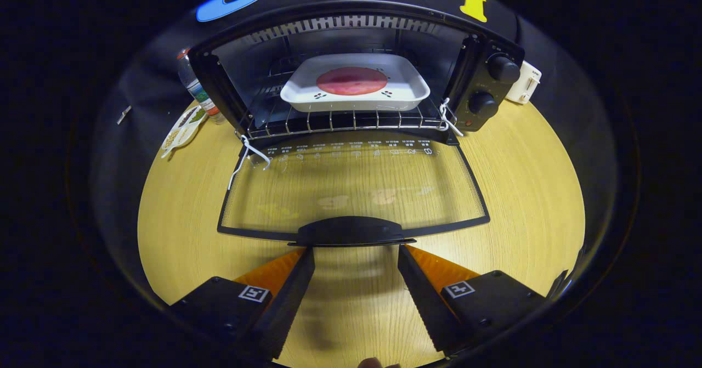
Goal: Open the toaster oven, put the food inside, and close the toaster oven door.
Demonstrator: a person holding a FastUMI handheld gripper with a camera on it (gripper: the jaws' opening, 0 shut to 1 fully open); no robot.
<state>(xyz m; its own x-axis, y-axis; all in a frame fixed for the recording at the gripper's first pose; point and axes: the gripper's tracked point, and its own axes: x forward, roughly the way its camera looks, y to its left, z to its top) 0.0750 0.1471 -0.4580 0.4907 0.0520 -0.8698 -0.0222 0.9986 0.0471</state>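
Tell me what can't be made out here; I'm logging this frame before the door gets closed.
- Bottle, gripper view: partly hidden behind the toaster oven.
- Door handle underside: faces away, just ahead of the open claw.
- Door markings: too small.
- White appliance: mostly behind the oven.

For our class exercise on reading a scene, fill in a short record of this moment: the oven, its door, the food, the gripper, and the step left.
oven: black toaster oven on round wooden table
door: glass door folded down flat, open
food: white rectangular dish with pink round slice, on wire rack inside
gripper: black two-finger gripper open, fingertips just short of black door handle
step left: close door
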